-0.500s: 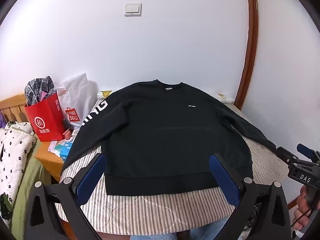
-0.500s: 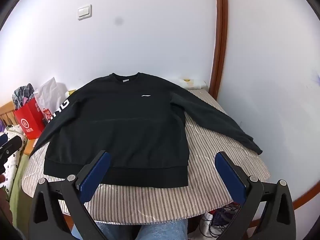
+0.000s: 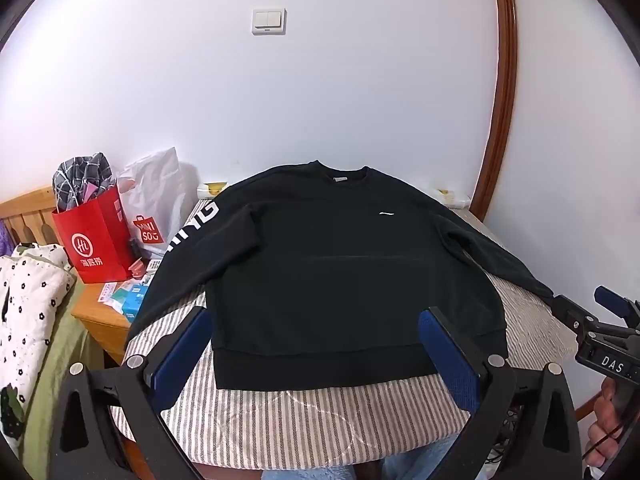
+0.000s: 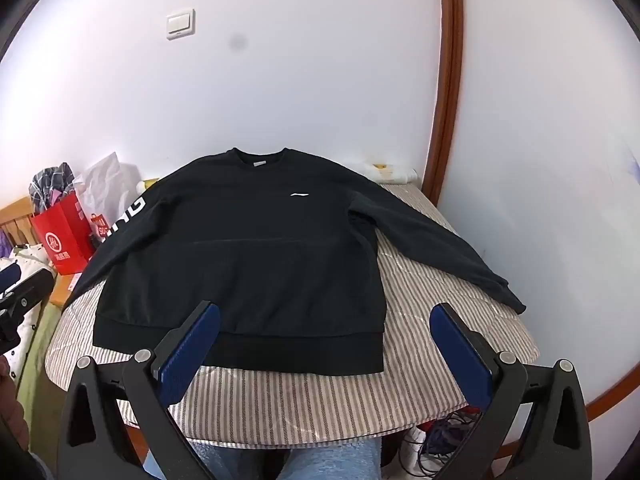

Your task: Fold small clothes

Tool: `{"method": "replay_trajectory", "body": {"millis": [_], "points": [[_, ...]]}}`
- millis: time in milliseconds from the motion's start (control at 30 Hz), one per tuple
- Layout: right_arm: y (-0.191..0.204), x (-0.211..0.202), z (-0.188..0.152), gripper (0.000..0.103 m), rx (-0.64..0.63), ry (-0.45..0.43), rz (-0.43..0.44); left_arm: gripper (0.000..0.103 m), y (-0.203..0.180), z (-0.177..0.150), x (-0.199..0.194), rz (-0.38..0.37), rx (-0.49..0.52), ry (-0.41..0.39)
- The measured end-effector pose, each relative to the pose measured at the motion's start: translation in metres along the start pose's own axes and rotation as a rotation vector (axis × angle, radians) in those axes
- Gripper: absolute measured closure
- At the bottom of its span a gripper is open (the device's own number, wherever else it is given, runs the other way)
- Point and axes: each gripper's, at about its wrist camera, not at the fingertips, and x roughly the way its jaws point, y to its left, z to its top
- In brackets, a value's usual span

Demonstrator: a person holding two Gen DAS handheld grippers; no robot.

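A black sweatshirt [image 3: 336, 264] lies flat, front up, on a striped table cover [image 3: 304, 420], sleeves spread to both sides; it also shows in the right wrist view [image 4: 248, 256]. White letters run down its left sleeve [image 3: 196, 224]. My left gripper [image 3: 316, 344] is open and empty, held above the hem near the table's front edge. My right gripper [image 4: 324, 340] is open and empty, above the hem's right corner. The right gripper also shows at the right edge of the left wrist view [image 3: 600, 320].
A red paper bag [image 3: 96, 240] and a white plastic bag [image 3: 156, 200] stand on a wooden bedside stand [image 3: 100, 320] to the left. A floral quilt [image 3: 24, 300] lies further left. The wall and a brown door frame [image 4: 444, 120] close the back and right.
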Motion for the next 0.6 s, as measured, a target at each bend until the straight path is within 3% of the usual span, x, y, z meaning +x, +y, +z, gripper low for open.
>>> {"method": "replay_trajectory", "body": {"millis": [600], "points": [[0.012,0.0,-0.003,0.0,-0.011,0.005,0.013,0.0,0.006,-0.002,0.002,0.0,-0.01,0.019]]}}
